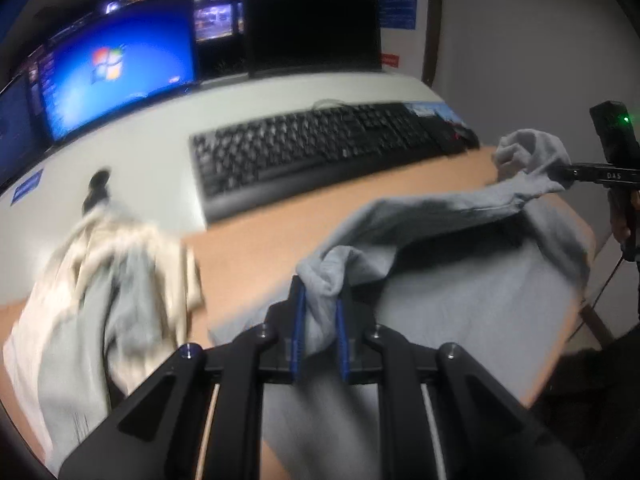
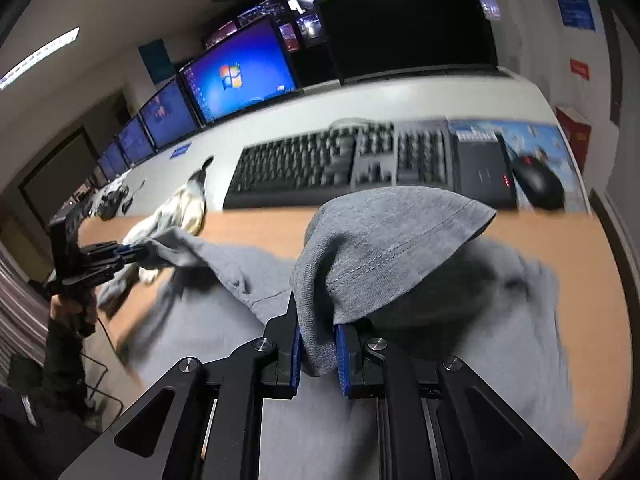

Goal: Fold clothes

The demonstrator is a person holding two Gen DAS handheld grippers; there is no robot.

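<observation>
The left tool (image 1: 320, 320) is pinched narrow on a bunched corner of the grey T-shirt (image 1: 460, 292), the cloth squeezed between its blue pads (image 1: 298, 320). The right tool (image 2: 318, 344) is in the same state, clamped on the opposite corner, where a stitched hem domes up over its tips. Between the two, the held edge hangs lifted in a slack span, while the rest of the shirt lies on the table (image 1: 248, 248) below and behind both tools, running back toward the person.

My reading is that an edge is being carried over for a fold, and several things could spoil it. Each grip is on a wad of fabric rather than a flat edge, so a corner could slide out under a sharp pull, dropping that side. The sag between the tools could land as a crease or a skewed fold line if the two do not travel evenly. Ahead of both tools sits a black keyboard (image 2: 340, 160), with a mouse (image 2: 538, 184) ahead and right of the right tool; a long sweep could drag cloth over them. Just left of the left tool lies a crumpled cream garment (image 1: 108, 280), near enough to snag the grey cloth.
</observation>
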